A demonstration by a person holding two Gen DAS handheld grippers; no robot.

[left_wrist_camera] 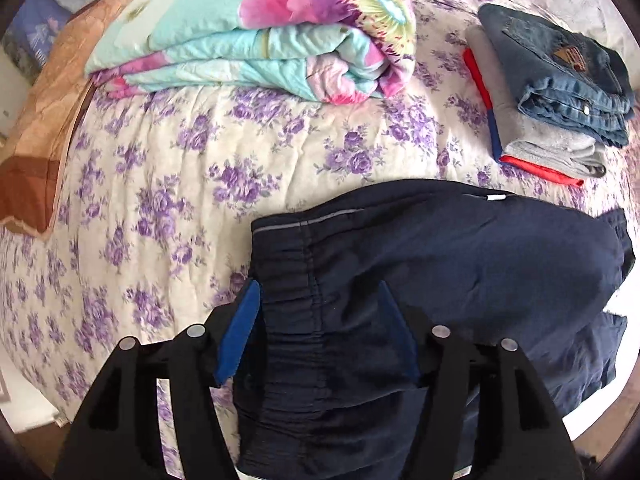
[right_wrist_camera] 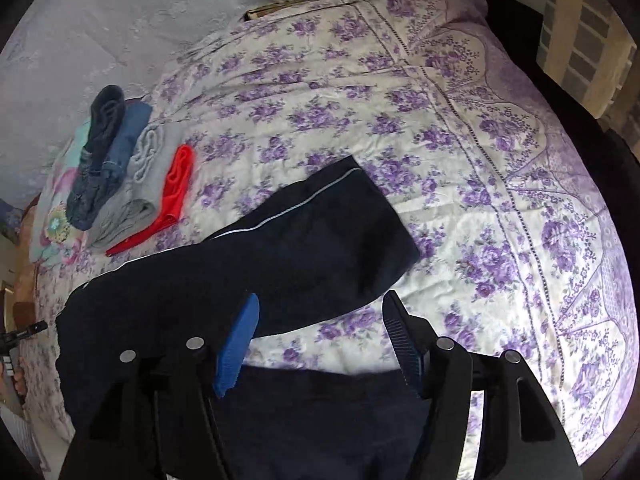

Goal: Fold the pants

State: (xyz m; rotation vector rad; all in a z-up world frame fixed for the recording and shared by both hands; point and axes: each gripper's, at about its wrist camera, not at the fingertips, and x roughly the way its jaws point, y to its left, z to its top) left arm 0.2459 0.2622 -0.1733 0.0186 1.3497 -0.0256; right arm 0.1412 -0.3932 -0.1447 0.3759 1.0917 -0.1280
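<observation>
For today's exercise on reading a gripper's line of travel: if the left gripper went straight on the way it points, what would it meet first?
Most likely the navy pants. The left gripper points steeply down with its jaws open, and the gathered elastic waistband lies right between and ahead of them. The floral bedspread is underneath. How much gap remains is unclear.

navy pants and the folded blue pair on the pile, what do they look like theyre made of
navy pants: probably a thin, smooth synthetic or light woven cloth, matte; it drapes softly, the elastic waistband is gathered, and a pale piping stripe runs along the leg.
Folded blue pair: looks like denim, going by the faded blue twill, thick stitched seams, a metal rivet and a brown patch.
</observation>
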